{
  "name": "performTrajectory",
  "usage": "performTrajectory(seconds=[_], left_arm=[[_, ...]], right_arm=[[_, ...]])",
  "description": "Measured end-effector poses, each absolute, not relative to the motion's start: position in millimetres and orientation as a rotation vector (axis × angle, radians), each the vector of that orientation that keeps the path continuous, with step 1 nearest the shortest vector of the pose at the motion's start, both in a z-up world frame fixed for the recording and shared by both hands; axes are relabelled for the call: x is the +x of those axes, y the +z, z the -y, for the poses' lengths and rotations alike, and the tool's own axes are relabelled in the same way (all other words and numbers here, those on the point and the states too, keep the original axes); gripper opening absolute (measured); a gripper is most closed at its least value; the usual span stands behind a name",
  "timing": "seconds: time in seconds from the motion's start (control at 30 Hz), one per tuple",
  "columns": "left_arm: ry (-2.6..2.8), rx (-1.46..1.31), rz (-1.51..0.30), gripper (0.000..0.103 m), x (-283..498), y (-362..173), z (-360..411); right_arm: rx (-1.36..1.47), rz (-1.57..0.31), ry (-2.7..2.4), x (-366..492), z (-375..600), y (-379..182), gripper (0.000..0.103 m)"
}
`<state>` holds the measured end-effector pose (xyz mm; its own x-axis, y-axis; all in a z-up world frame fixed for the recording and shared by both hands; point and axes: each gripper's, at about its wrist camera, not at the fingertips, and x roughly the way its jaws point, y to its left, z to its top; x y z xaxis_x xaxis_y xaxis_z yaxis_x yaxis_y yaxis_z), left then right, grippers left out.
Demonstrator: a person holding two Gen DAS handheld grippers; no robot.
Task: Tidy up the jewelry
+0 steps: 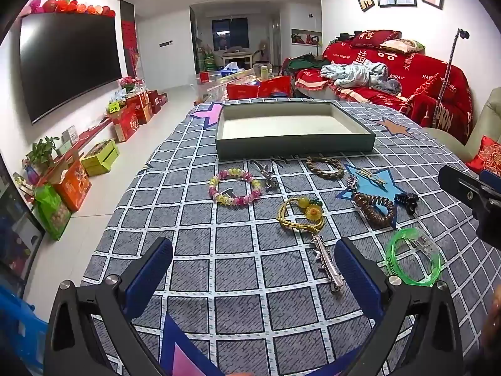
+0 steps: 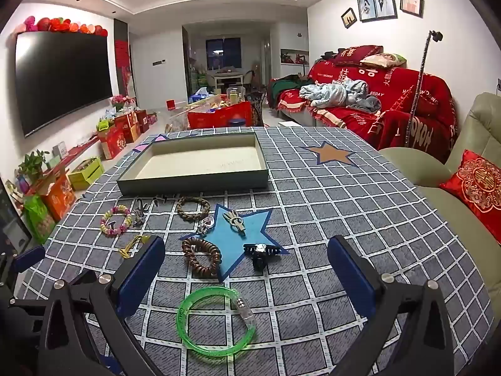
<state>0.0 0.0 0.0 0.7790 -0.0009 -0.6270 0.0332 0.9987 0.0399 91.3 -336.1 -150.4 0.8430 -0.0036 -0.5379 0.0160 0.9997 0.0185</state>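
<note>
On the checked surface (image 2: pixel 313 219), the pink-and-yellow bead bracelet (image 1: pixel 235 188) lies leftmost, the left gripper (image 1: pixel 253 269) spread wide and empty, the green bangle (image 2: pixel 214 322) lying between the equally released right gripper's (image 2: pixel 247 275) fingers, untouched.

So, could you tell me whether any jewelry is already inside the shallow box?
No, the shallow box shows only its bare pale floor.

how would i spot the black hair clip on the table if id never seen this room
Start at the shallow grey-green cardboard tray on the checked grey tablecloth, then come toward the camera to the light blue paper star. The small black claw hair clip sits on the star's near right point, beside the brown coiled hair tie. It is the only black toothed piece there.
</note>
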Motion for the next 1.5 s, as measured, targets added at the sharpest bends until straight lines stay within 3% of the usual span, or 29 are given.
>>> performTrajectory(seconds=[1.5], left_arm=[[-0.011,0.011,-0.688,0.103,2,-1,-11]], right_arm=[[0.029,-0.556,-0.008,87,336,-147,0.103]])
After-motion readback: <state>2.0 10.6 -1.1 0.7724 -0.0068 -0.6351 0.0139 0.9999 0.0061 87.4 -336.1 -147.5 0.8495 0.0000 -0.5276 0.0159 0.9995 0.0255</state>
